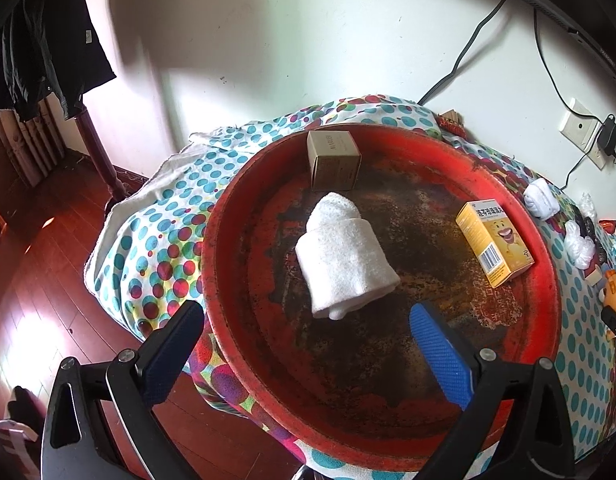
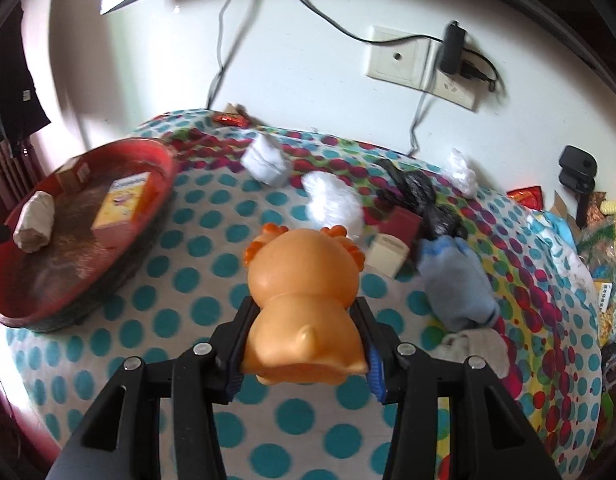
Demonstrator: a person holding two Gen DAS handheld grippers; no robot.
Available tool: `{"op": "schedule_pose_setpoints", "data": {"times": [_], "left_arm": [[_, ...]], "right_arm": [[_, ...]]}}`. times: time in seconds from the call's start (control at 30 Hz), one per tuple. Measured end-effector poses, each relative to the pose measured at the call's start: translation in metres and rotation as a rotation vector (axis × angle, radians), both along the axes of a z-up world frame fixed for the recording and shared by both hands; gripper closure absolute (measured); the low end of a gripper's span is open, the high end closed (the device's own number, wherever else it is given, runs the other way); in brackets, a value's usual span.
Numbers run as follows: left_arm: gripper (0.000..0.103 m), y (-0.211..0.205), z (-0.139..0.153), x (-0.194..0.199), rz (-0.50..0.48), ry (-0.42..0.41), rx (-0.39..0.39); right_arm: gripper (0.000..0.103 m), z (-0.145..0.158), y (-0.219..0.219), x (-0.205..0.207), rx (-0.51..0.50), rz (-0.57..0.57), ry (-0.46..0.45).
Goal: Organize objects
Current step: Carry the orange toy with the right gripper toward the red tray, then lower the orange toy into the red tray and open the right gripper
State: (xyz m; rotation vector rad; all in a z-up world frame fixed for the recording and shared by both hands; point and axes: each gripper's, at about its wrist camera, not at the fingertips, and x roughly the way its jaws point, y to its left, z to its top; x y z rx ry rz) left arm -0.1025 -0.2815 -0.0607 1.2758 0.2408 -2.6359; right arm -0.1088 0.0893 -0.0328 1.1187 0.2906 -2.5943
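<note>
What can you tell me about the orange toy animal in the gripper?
The orange, smooth, plastic-looking toy animal is seen from behind: a round head, darker orange frills either side, a plump body and a tiny tail nub. The right gripper pinches its body between both pads, holding it above the dotted cloth.

Red tray (image 1: 228, 240): near half bare, open to entry. Obstacles within: white rolled towel (image 1: 342, 260) centre, brown box (image 1: 334, 160) far rim, yellow box (image 1: 494, 242) right. Spotted cloth (image 2: 168, 312) between tray and blue sock (image 2: 456, 284): clear lane.
</note>
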Motion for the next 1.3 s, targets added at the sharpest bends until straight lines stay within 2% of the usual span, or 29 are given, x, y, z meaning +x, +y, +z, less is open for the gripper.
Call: {"op": "schedule_pose_setpoints", "data": {"times": [0.6, 0.87, 1.3], "left_arm": [[0.0, 0.0, 0.004, 0.002, 0.001, 0.018, -0.015], [0.0, -0.007, 0.005, 0.003, 0.014, 0.02, -0.001], [0.0, -0.019, 0.009, 0.005, 0.043, 0.038, 0.022]], "right_arm": [[0.055, 0.028, -0.143, 0.048, -0.053, 0.278, -0.003], [0.055, 0.02, -0.191, 0.057, -0.037, 0.364, -0.036], [0.055, -0.006, -0.233, 0.044, 0.007, 0.386, -0.09]]}}
